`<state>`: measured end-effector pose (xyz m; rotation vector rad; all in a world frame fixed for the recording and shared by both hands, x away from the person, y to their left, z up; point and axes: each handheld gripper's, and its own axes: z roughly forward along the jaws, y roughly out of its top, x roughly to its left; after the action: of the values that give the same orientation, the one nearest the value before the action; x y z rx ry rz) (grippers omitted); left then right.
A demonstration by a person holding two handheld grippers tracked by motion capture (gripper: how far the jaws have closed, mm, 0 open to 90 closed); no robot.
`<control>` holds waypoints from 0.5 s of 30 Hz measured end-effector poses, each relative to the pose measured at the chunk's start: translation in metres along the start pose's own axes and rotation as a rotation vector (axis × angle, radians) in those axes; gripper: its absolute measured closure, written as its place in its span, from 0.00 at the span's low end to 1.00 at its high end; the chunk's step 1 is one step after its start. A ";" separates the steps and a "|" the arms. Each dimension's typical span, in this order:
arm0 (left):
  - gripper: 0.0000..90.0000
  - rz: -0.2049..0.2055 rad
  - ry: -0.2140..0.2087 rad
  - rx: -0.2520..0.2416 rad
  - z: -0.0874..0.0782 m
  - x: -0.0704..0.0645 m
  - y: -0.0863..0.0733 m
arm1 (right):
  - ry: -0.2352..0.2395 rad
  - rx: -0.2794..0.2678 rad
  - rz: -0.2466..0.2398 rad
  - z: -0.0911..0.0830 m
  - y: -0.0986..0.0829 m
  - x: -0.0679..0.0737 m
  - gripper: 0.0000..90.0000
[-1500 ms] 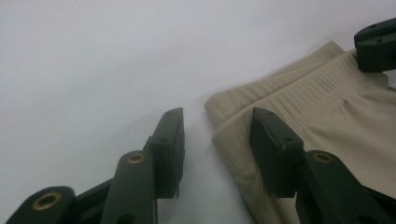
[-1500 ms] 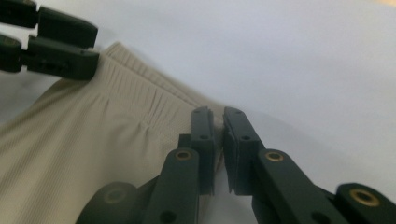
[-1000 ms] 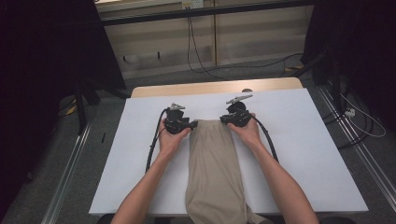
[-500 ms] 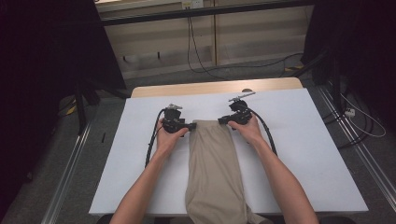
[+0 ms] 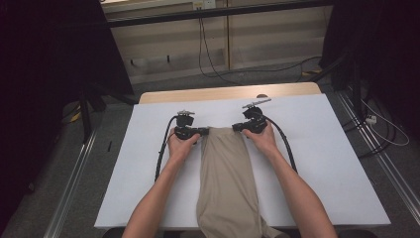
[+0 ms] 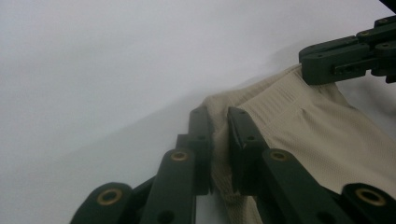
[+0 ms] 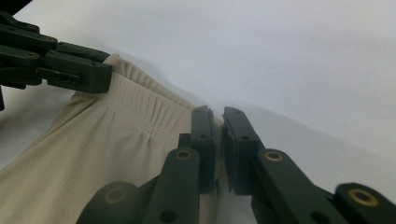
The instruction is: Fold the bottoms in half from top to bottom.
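Note:
Beige trousers [image 5: 225,178] lie folded lengthwise on the white table [image 5: 322,148], waistband at the far end, legs running over the near edge. My left gripper [image 5: 202,132] is shut on the waistband's left corner, my right gripper [image 5: 236,127] on its right corner. In the left gripper view the black jaws [image 6: 218,140] pinch the beige fabric [image 6: 317,126], and the other gripper [image 6: 345,58] holds the far corner. In the right gripper view the jaws [image 7: 218,140] clamp the ribbed waistband [image 7: 140,107], with the left gripper [image 7: 60,63] at the opposite corner.
A wooden tabletop strip [image 5: 228,92] shows beyond the white sheet. Cables [image 5: 161,153] trail from both grippers across the table. Metal rails [image 5: 74,188] run along the floor on both sides, with loose wires [image 5: 381,129] at the right.
Both grippers have pulled the waistband farther up the table, away from the person, drawing the trousers with them. Both stay shut on the corners.

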<state>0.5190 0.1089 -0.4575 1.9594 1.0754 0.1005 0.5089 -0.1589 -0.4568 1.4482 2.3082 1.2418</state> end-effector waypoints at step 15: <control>0.91 0.064 0.037 -0.143 -0.024 -0.014 0.053 | 0.004 -0.170 0.011 -0.038 0.041 -0.001 0.94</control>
<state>0.5334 0.1014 -0.4000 1.8695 1.0013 0.2438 0.5178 -0.1736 -0.4036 1.4044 2.1400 1.4061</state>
